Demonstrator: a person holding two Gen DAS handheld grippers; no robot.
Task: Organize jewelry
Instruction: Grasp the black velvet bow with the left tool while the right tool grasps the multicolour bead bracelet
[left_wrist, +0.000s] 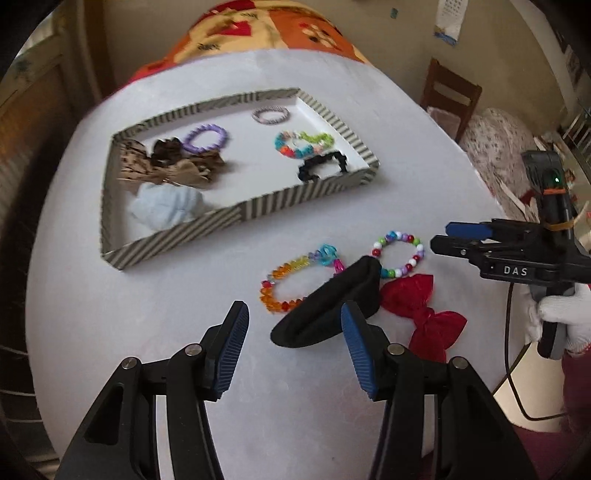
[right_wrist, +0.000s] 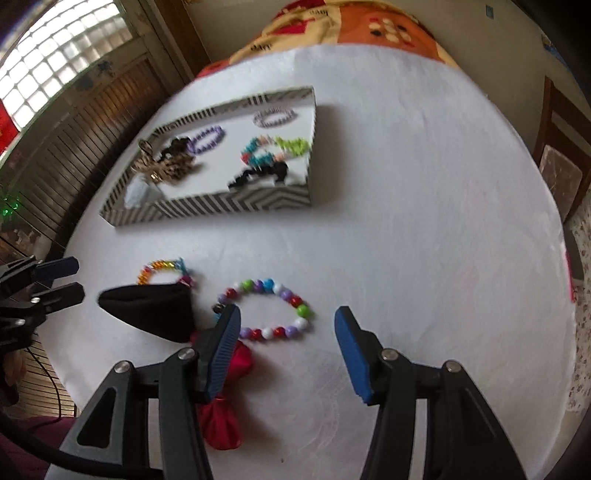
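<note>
A striped tray (left_wrist: 236, 216) (right_wrist: 236, 201) on the white table holds several bracelets and hair bows. In front of it lie a rainbow crystal bracelet (left_wrist: 286, 278) (right_wrist: 155, 267), a round-bead bracelet (left_wrist: 399, 254) (right_wrist: 273, 312), a black fabric piece (left_wrist: 332, 310) (right_wrist: 155, 314) and a red bow (left_wrist: 424, 310) (right_wrist: 225, 413). My left gripper (left_wrist: 293, 350) is open and empty just before the black piece; it also shows in the right wrist view (right_wrist: 62, 280). My right gripper (right_wrist: 286, 350) is open and empty over the round-bead bracelet; it also shows in the left wrist view (left_wrist: 443, 238).
A wooden chair (left_wrist: 448, 96) and a flowered cushion (left_wrist: 498, 147) stand to the right of the table. A patterned cloth (left_wrist: 266, 29) lies at the far end. Wooden shutters (right_wrist: 74, 147) stand at the left.
</note>
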